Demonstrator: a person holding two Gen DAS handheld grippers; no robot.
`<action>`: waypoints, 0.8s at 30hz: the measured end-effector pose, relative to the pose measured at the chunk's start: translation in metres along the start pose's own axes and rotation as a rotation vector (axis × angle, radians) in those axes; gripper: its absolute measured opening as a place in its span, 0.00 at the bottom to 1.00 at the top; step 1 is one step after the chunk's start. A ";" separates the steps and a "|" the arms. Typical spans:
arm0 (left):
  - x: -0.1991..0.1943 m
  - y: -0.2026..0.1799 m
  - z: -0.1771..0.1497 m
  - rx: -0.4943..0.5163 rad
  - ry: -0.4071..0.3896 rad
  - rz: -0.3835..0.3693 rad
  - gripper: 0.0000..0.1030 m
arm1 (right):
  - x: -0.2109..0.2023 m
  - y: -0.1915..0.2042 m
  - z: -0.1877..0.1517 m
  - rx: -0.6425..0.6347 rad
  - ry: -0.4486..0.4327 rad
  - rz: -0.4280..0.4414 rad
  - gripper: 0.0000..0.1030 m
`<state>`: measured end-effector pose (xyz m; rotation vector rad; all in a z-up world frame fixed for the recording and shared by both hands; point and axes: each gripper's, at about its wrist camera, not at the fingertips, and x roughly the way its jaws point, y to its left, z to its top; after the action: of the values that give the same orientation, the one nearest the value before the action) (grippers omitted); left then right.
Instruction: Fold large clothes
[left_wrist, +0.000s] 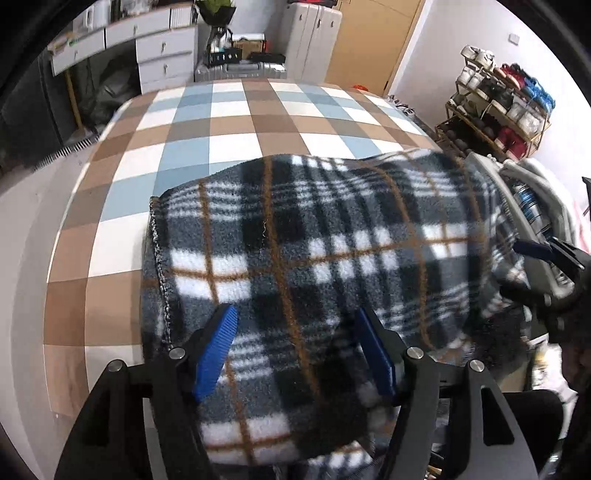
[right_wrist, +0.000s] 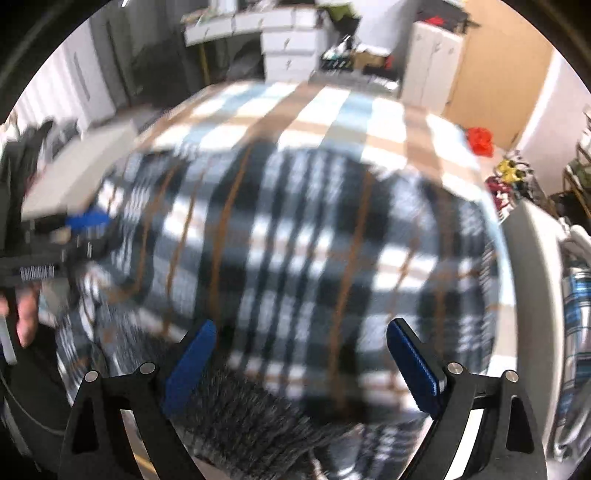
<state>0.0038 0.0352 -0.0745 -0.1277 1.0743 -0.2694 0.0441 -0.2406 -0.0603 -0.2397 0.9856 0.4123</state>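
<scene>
Both grippers, the left gripper (left_wrist: 299, 350) and the right gripper (right_wrist: 303, 365), hover fingers apart and gripping nothing over the folded plaid fleece (left_wrist: 317, 251) on the near end of the checked bed (left_wrist: 236, 122), so the fold looks laid and the next move calls for a fresh edge grip.

Left claw (left_wrist: 299, 350) and right claw (right_wrist: 303, 362) both gape, angled downward.

free: checkered bed cover (left_wrist: 229, 122) bare beyond and left of the plaid fleece (left_wrist: 314, 240) | blocked: fleece fills near side | far end: suitcases (left_wrist: 314, 40), drawer unit (left_wrist: 162, 55) | right: shoe rack (left_wrist: 495, 110)
</scene>
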 end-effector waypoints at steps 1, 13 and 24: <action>-0.006 0.003 0.004 -0.028 -0.006 -0.042 0.60 | -0.002 -0.008 0.008 0.021 -0.012 0.008 0.92; 0.058 0.009 0.071 -0.032 0.194 -0.038 0.60 | 0.109 -0.074 0.069 0.133 0.329 -0.049 1.00; 0.097 0.005 0.131 0.020 0.200 0.082 0.62 | 0.142 -0.082 0.122 0.068 0.263 -0.052 1.00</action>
<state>0.1634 0.0095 -0.0964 -0.0393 1.2715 -0.2224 0.2414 -0.2361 -0.1139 -0.2619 1.2468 0.3034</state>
